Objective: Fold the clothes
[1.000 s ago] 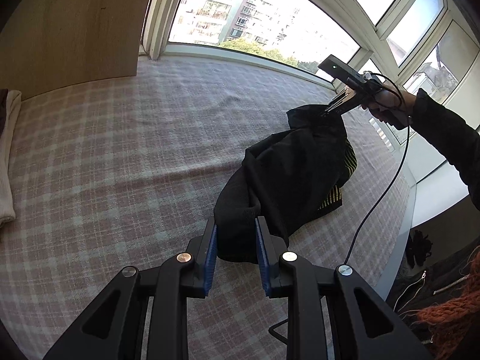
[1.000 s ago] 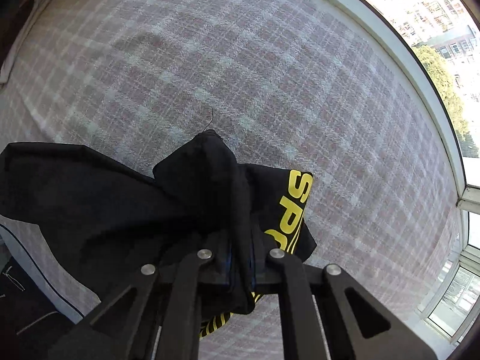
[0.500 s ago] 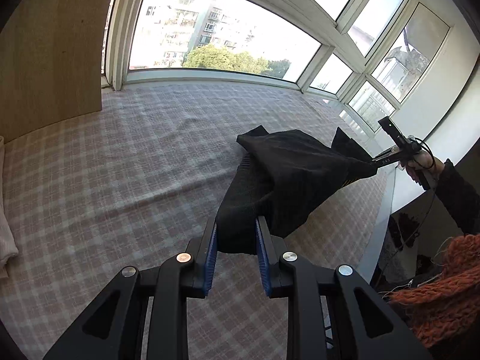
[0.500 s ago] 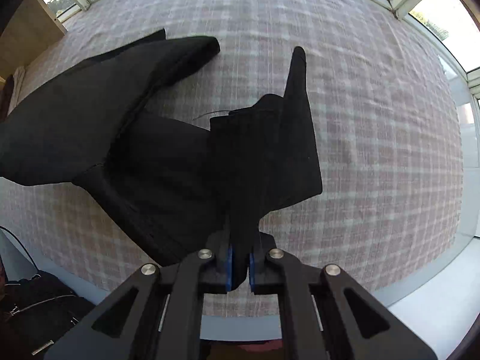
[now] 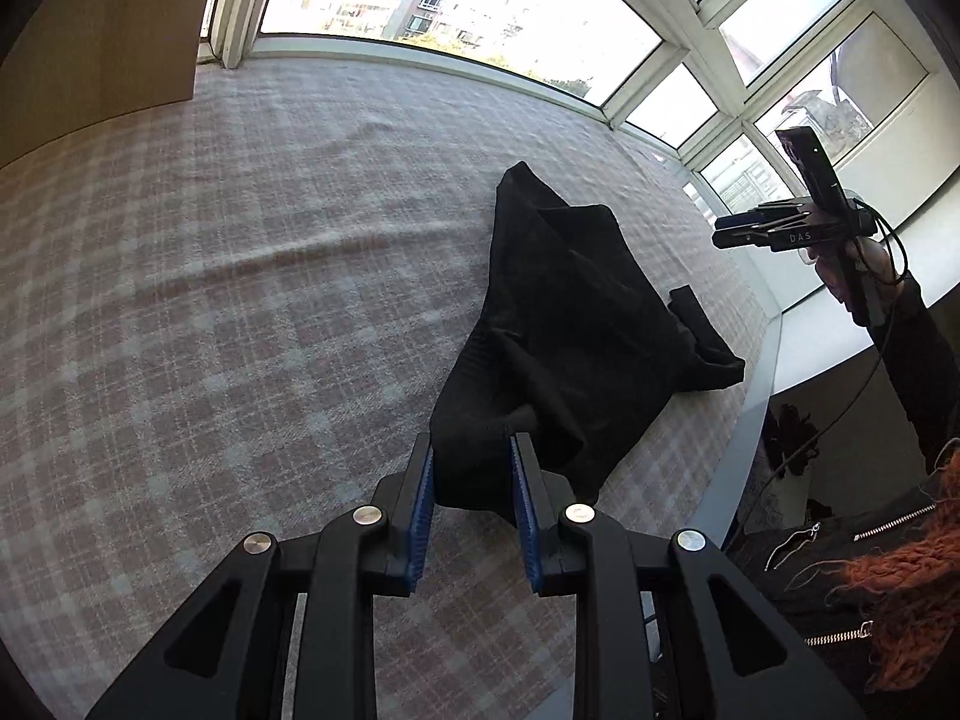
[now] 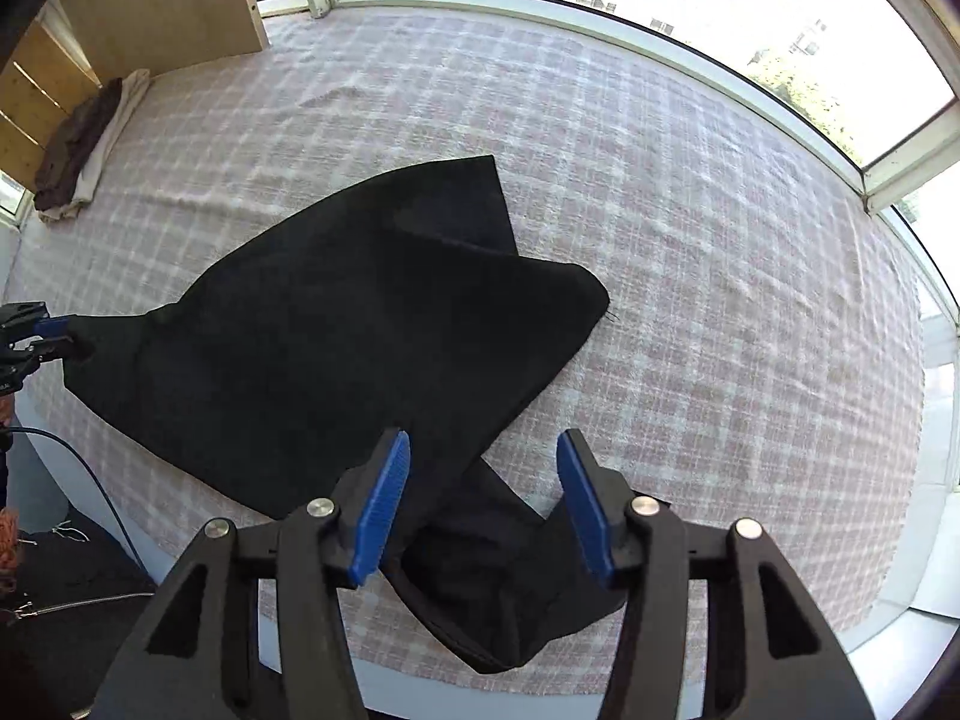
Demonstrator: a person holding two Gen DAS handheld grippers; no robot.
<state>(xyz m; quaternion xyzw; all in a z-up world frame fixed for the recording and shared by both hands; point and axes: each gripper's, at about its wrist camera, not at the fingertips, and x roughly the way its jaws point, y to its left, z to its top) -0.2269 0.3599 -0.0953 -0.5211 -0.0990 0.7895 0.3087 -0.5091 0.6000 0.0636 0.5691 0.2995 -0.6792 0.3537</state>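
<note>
A black garment [image 5: 570, 324] lies spread on the pink plaid bed cover [image 5: 240, 300]. My left gripper [image 5: 471, 480] is shut on a bunched edge of it, low over the bed's near side. In the right wrist view the garment [image 6: 336, 348] lies flat below my right gripper [image 6: 483, 504]. That gripper's jaws are opening, and their blue pads press on nothing. The left gripper [image 6: 36, 333] shows at the far left there, pinching the garment's corner. From the left wrist view, the right gripper [image 5: 723, 230] hangs in the air, apart from the cloth, held by a hand in a dark sleeve.
A folded brown and white pile [image 6: 78, 150] lies at the bed's far left, by a wooden board [image 6: 162, 6]. Windows run along the far side [image 5: 456, 0]. A cable [image 6: 90, 480] and dark bags on the floor [image 6: 72, 600] lie past the bed's near edge.
The right gripper has let go of the garment, opened, and risen away from it. The cloth has dropped flatter onto the bed. The left gripper keeps its hold and has shifted slightly.
</note>
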